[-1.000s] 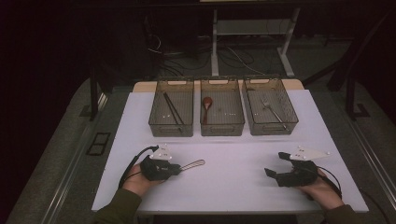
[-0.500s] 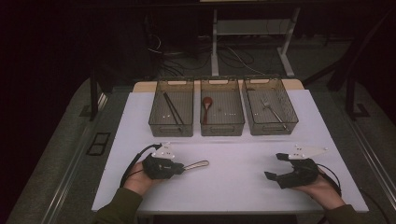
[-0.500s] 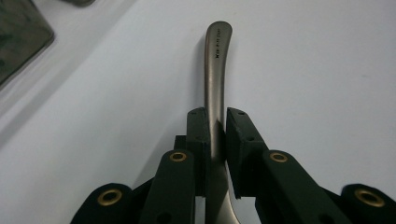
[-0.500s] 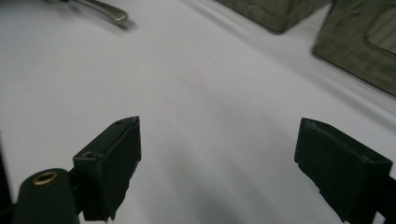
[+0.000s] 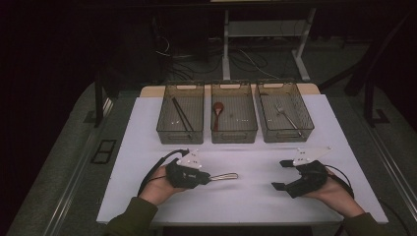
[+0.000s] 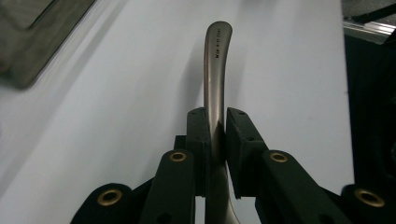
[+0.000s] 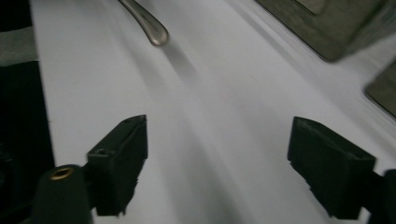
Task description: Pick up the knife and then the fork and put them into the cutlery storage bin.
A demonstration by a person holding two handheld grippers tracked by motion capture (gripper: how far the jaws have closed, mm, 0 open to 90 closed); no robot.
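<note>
Carry step in hand: left gripper pinches the slim silver metal utensil handle above the white table, right gripper spread and just narrowing on nothing; next, likely delivery into the matching wire-mesh bin.

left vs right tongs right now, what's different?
The left tongs are shut on a metal utensil handle; the right tongs stand wide open with nothing between them, though their jaws have just been closing a little. In the high view, the left tongs point toward the right side of the white table, while the right tongs point left. Both are black and hand-held above the table.
</note>
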